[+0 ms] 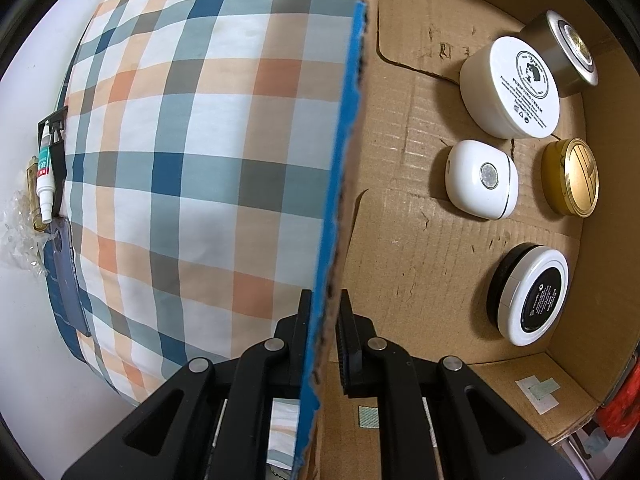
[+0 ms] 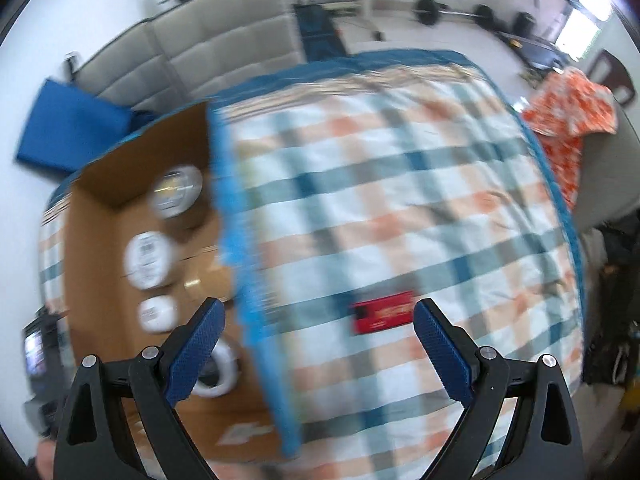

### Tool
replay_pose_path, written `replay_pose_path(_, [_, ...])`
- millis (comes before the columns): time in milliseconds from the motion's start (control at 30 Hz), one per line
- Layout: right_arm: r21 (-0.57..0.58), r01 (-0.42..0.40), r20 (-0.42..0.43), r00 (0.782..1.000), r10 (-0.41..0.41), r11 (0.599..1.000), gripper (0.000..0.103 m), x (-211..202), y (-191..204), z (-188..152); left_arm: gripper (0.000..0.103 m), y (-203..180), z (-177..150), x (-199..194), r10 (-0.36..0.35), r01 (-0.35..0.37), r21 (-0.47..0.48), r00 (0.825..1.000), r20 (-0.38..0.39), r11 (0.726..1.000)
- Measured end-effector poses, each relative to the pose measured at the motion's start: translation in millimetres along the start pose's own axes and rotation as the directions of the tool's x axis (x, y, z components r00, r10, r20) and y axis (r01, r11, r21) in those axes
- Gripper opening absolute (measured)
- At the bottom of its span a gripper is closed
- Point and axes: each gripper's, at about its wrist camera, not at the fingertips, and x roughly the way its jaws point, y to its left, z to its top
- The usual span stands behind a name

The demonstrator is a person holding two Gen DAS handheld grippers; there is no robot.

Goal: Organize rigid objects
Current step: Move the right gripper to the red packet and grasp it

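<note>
At the near box wall (image 1: pixel 332 240), the left gripper (image 1: pixel 324 320) is pinched on the cardboard edge, steadying it. The right gripper (image 2: pixel 316 320), spread wide w/ nothing held, is hovered over the bed; the red box (image 2: pixel 382 312) is likely next. Jars (image 1: pixel 510 88) are ranked along the far wall, so room is left nearer.

The left tongs (image 1: pixel 325 336) are closed on the blue-edged wall of the cardboard box (image 1: pixel 340 184), one finger outside and one inside. In the box sit five containers: a white cream jar (image 1: pixel 510 88) touching a silver tin (image 1: pixel 560 52), a white case (image 1: pixel 482 179), a gold tin (image 1: pixel 570 178) and a black-and-white jar (image 1: pixel 528 294). The box rests on a plaid bedspread (image 1: pixel 192 160).
</note>
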Motion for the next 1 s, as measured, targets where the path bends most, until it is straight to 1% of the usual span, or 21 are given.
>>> replay_pose_path(67, [0.037,0.010,-0.030,1.000,-0.009,0.999,0.097,18.7,-26.4,6.1,0.008,0.5,0.6,0.8,0.002,-0.002,-0.001,1.000,-0.001,1.000])
replay_pose_path(133, [0.043,0.025,-0.070,0.997,-0.022,0.999,0.097,37.4,-41.8,8.9,0.008,1.0,0.7,1.3,0.003,-0.003,-0.001,1.000,-0.001,1.000])
replay_pose_path(233, [0.021,0.024,-0.155,0.988,-0.021,0.999,0.097,74.1,-57.9,9.8,0.008,0.6,0.9,1.3,0.004,-0.004,-0.001,1.000,-0.002,1.000])
replay_pose_path(300, [-0.011,0.021,-0.191,0.981,-0.023,1.000,0.097,93.5,-60.1,5.4,0.008,0.5,1.3,1.8,0.005,-0.005,0.000,1.000,-0.002,1.000])
replay_pose_path(400, [-0.063,0.040,-0.243,0.968,-0.055,0.997,0.097,122.8,-59.7,0.1,0.008,-0.2,2.0,3.0,0.007,-0.007,0.000,1.000,-0.003,1.000])
replay_pose_path(467, [-0.077,0.044,-0.275,0.959,-0.063,0.996,0.097,139.9,-60.1,-3.4,0.008,-1.2,2.3,3.2,0.004,-0.004,-0.003,1.000,-0.003,1.000])
replay_pose_path(567, [-0.065,0.042,-0.313,0.948,-0.060,0.997,0.097,157.6,-62.7,-8.2,0.008,-0.9,2.3,3.1,0.005,-0.005,-0.003,1.000,-0.003,1.000])
replay_pose_path(667, [-0.052,0.051,-0.327,0.943,-0.066,0.997,0.097,166.8,-64.7,-10.9,0.008,-1.5,2.5,3.2,0.004,-0.004,-0.003,1.000,-0.003,1.000])
replay_pose_path(767, [-0.037,0.054,-0.323,0.944,-0.063,0.998,0.093,169.1,-66.1,-10.8,0.008,-1.7,2.6,3.1,0.006,-0.006,-0.002,1.000,-0.003,1.000])
replay_pose_path(833, [-0.039,0.051,-0.318,0.946,-0.061,0.998,0.088,169.5,-66.3,-10.0,0.008,-1.3,2.2,3.6,0.006,-0.006,-0.001,1.000,-0.003,1.000])
replay_pose_path(1000, [-0.045,0.057,-0.316,0.946,-0.068,0.997,0.083,166.8,-60.1,-0.6,0.008,-2.3,2.0,3.6,0.006,-0.006,0.000,1.000,-0.002,1.000])
